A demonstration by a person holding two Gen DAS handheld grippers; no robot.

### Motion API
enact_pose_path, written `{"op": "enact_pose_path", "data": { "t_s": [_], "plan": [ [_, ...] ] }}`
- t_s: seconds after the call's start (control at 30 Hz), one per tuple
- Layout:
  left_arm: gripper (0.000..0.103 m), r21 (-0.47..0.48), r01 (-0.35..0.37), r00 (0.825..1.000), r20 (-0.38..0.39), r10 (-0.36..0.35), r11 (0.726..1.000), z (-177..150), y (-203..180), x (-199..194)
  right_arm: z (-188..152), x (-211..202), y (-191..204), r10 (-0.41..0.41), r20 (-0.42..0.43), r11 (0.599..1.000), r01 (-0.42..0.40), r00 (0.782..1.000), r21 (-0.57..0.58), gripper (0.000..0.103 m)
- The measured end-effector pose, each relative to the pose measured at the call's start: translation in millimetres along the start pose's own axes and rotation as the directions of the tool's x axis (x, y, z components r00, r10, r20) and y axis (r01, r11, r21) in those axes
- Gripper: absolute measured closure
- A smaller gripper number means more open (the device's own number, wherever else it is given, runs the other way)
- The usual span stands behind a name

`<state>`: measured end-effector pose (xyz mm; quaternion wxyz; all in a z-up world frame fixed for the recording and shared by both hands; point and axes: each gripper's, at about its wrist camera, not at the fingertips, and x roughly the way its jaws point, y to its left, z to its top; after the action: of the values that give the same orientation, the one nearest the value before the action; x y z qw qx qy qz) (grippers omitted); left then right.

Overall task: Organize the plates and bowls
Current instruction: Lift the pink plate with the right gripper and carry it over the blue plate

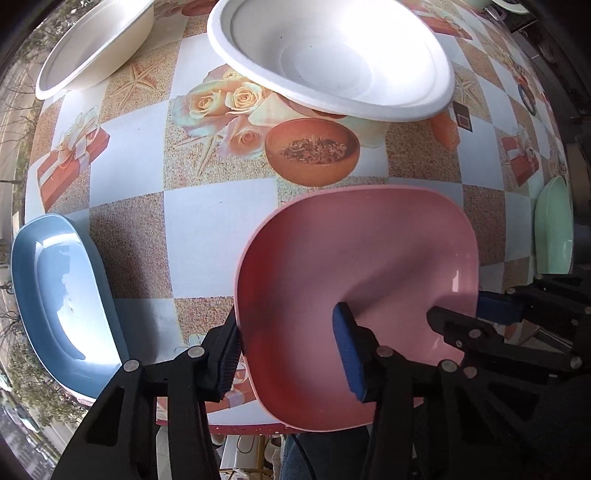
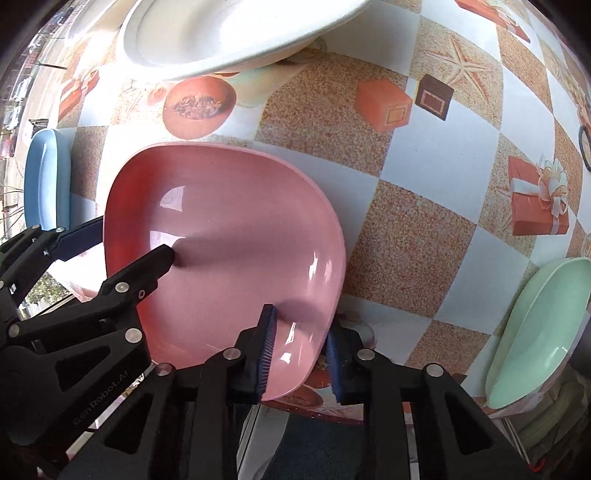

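A pink square plate (image 1: 354, 258) (image 2: 229, 229) is held over the near edge of the patterned table (image 1: 207, 236). My left gripper (image 1: 291, 350) straddles its left rim, one blue pad against the outside and the other inside the dish; it also shows as the left gripper (image 2: 125, 245) at the left of the right wrist view. My right gripper (image 2: 301, 354) is shut on the plate's near right rim, pads close together on either side; in the left wrist view the right gripper (image 1: 469, 314) sits at the plate's right edge.
A large white bowl (image 1: 332, 62) (image 2: 221, 33) stands just beyond the pink plate, a second white bowl (image 1: 92, 44) at the far left. A blue plate (image 1: 62, 295) (image 2: 46, 177) lies to the left, a mint green plate (image 1: 554, 229) (image 2: 543, 332) to the right.
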<state>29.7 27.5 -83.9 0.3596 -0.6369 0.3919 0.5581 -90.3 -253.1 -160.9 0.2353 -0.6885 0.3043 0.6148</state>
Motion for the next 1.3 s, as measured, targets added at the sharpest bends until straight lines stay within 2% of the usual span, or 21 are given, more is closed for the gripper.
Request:
{"op": "enact_pose_path", "data": {
  "t_s": [0.17, 0.27, 0.4, 0.8, 0.93, 1.3],
  "plan": [
    [0.053, -0.014, 0.022, 1.0, -0.016, -0.023, 1.0, -3, 2, -3, 3, 0, 3, 0.022, -0.011, 0.999, -0.022, 1.0, 0.025, 0.081],
    [0.053, -0.006, 0.012, 1.0, -0.018, -0.012, 1.0, -10, -1, -3, -3, 0, 7, 0.011, -0.009, 1.0, -0.011, 1.0, 0.018, 0.081],
    [0.053, -0.001, 0.003, 1.0, -0.007, -0.003, 1.0, -22, -2, -6, 6, 2, 19, 0.013, -0.009, 1.0, -0.013, 1.0, 0.007, 0.081],
    [0.053, -0.034, -0.011, 0.998, 0.058, 0.013, 0.999, -23, 11, -50, 12, -21, 22, 0.021, 0.015, 1.0, -0.021, 1.0, -0.022, 0.081],
    [0.053, -0.035, -0.019, 0.997, 0.071, 0.022, 0.999, -13, 20, -62, 12, -29, 21, 0.018, 0.021, 0.999, -0.017, 1.0, -0.032, 0.081],
    [0.053, -0.066, -0.017, 0.995, 0.101, 0.023, 0.998, -22, 36, -91, -1, -39, 24, 0.009, 0.049, 0.998, -0.007, 0.999, -0.057, 0.081]
  ]
}}
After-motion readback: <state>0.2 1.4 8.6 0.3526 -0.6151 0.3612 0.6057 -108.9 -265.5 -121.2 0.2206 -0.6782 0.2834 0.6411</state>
